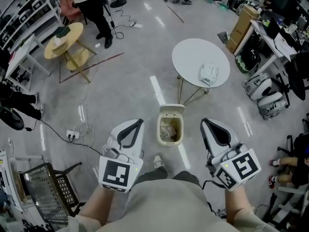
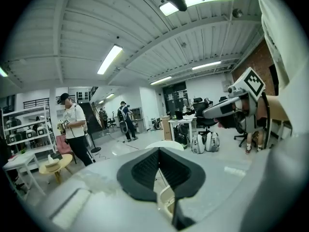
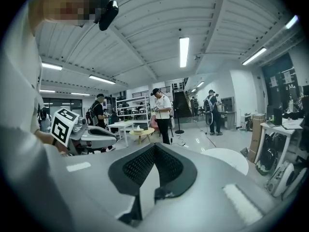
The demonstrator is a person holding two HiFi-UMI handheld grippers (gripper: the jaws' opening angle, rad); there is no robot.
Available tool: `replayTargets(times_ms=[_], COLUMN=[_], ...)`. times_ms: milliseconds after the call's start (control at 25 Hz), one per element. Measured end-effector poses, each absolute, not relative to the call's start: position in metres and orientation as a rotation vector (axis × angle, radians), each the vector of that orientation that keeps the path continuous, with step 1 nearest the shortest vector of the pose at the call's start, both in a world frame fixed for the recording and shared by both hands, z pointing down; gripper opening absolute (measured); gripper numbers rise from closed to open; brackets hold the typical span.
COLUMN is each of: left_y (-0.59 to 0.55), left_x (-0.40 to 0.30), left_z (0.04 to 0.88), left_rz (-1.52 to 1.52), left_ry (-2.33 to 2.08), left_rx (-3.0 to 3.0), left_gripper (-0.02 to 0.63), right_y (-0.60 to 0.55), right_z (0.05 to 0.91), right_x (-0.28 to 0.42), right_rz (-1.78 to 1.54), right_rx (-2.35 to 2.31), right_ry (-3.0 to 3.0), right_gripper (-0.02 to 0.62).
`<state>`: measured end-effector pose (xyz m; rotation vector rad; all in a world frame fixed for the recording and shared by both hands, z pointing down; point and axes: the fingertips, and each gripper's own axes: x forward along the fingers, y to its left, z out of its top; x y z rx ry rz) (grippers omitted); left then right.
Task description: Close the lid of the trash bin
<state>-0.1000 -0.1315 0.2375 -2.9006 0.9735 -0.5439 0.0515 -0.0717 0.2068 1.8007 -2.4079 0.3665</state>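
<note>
A small cream trash bin [image 1: 170,131] stands on the grey floor just ahead of my feet, with crumpled waste inside. Its lid [image 1: 172,109] is swung up at the far side. My left gripper [image 1: 140,122] hovers left of the bin and my right gripper [image 1: 203,121] right of it, both apart from it. Each is shut with nothing held, tips meeting. In the left gripper view the gripper [image 2: 158,150] points across the room, and a cream piece of the bin [image 2: 166,200] shows low between the jaws. The right gripper view shows that gripper [image 3: 154,145] but not the bin.
A round white table [image 1: 193,52] with a packet [image 1: 208,74] stands just beyond the bin. A power strip with cables [image 1: 73,134] lies left. A black wire chair [image 1: 41,192] is near left. A yellow round table [image 1: 63,40] and a person [image 1: 94,4] are far left, backpacks [image 1: 263,93] right.
</note>
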Motion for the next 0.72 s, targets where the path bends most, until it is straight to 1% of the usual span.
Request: replayTargets(times_ms=[440, 720], left_y=[-0.180, -0.207], left_x=[-0.089, -0.077], left_z=[0.261, 0.291], left_rz=[-0.597, -0.658], left_ry=[0.952, 1.051], left_rx=[-2.912, -2.949], left_gripper=[0.003, 0.003], right_y=[-0.125, -0.168], right_z=[0.243, 0.281], right_x=[0.068, 0.088], right_rz=[0.494, 0.619], right_rx=[1.769, 1.687], right_ry=[-2.370, -2.385], right_gripper=[0.003, 0.003])
